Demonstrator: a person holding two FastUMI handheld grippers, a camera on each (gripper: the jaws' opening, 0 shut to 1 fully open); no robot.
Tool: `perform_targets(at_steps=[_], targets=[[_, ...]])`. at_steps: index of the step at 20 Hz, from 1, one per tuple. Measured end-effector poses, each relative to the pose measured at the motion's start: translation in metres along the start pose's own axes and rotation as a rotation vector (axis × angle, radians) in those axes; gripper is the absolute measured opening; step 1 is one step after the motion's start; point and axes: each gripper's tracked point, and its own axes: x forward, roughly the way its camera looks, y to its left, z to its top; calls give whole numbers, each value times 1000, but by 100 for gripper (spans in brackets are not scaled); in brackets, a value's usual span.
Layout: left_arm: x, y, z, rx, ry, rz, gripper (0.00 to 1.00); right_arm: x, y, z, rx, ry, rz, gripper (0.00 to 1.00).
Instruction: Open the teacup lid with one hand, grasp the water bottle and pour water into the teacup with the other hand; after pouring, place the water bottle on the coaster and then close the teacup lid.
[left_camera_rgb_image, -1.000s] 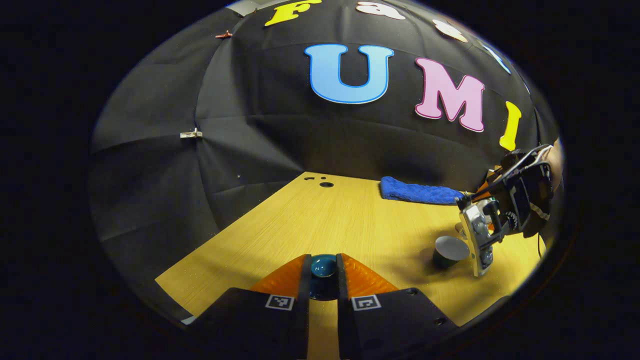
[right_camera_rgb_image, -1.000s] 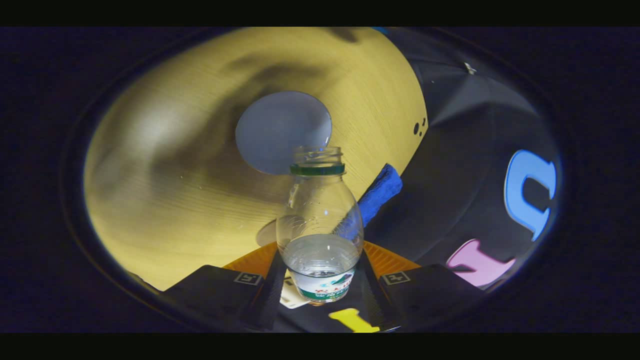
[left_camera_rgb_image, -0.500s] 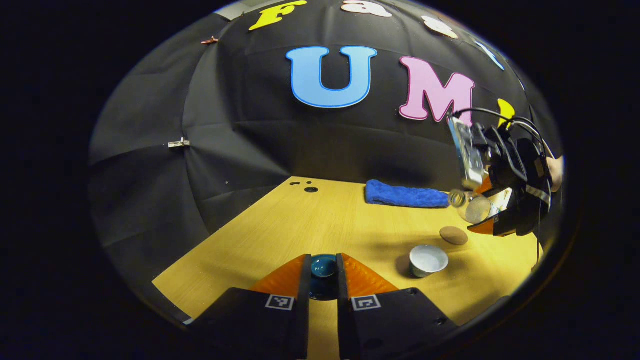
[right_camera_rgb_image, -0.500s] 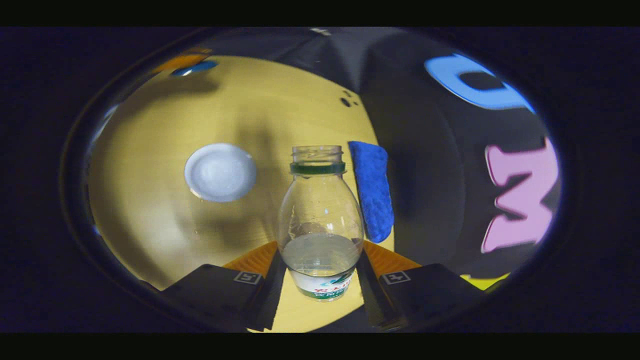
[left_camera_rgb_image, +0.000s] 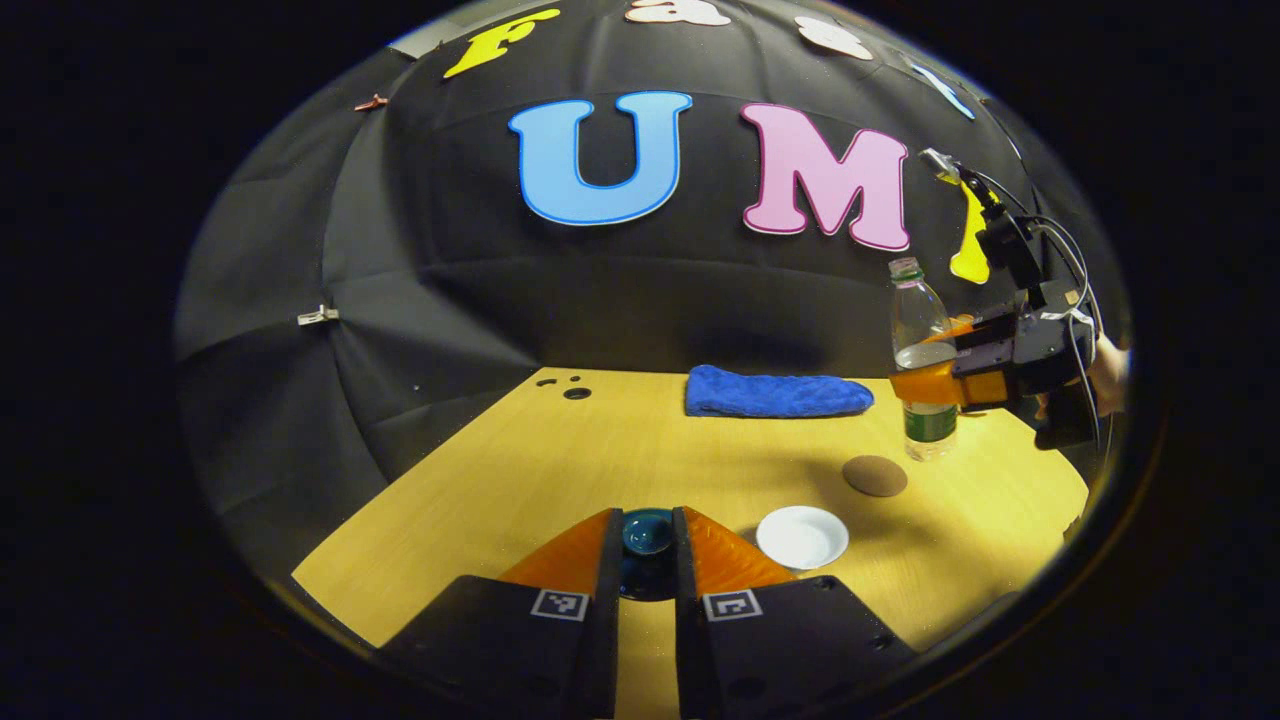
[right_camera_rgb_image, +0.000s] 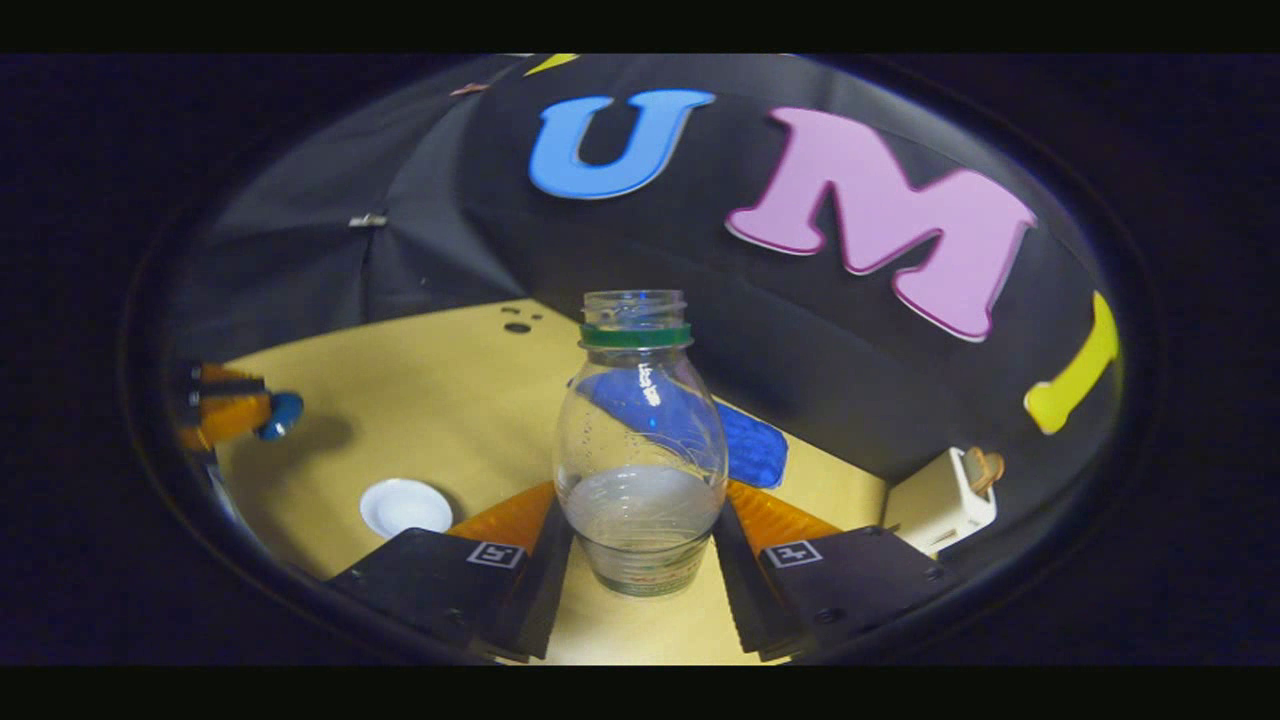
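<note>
- Left gripper view: the left gripper is clenched on the dark teal teacup lid, both fingers pressing its knob, held above the wooden table.
- The open teacup sits on the table just to the right of those fingers, its white inside showing.
- Farther right, the right gripper grips the water bottle around its middle; the bottle stands upright, partly filled, uncapped.
- The round brown coaster lies between the teacup and the bottle, and the bottle is just beyond it, not over it.
- A blue cloth lies near the back wall, well apart from the coaster.
- Right gripper view: the bottle sits squarely between the two fingers of the right gripper, with water low in its body.
- Judging by the upright bottle, pouring looks finished, and setting the bottle on the coaster is the step in hand.
- To do it well: keep the bottle vertical, centre its base over the coaster, lower until it rests flat, then release.
- Keep the lid clear of the bottle's path, and hold it level for closing the cup afterwards.
</note>
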Motion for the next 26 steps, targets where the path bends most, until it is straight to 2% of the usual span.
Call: perform_targets(at_steps=[2, 3, 5, 7, 10, 15, 23, 26], targets=[[4, -15, 2, -4, -3, -17, 24, 2, -7, 1, 94, -53, -20, 71], [6, -24, 1, -11, -4, -29, 27, 6, -12, -2, 150, -74, -39, 71], [11, -38, -1, -25, 3, -49, 27, 15, -21, -11, 262, -111, -62, 71], [14, -49, -3, -25, 7, -62, 27, 25, -29, -21, 314, -124, -72, 71], [17, -64, -1, -46, 6, -87, 27, 44, -37, -38, 322, -146, -110, 72], [23, -61, -1, -50, 9, -56, 27, 53, -22, -40, 217, -189, -101, 75], [27, -67, -3, -44, 15, -54, 27, 59, -23, -58, 288, -166, -97, 77], [27, -70, 0, -31, 6, -59, 27, 60, -17, -62, 309, -146, -70, 82]])
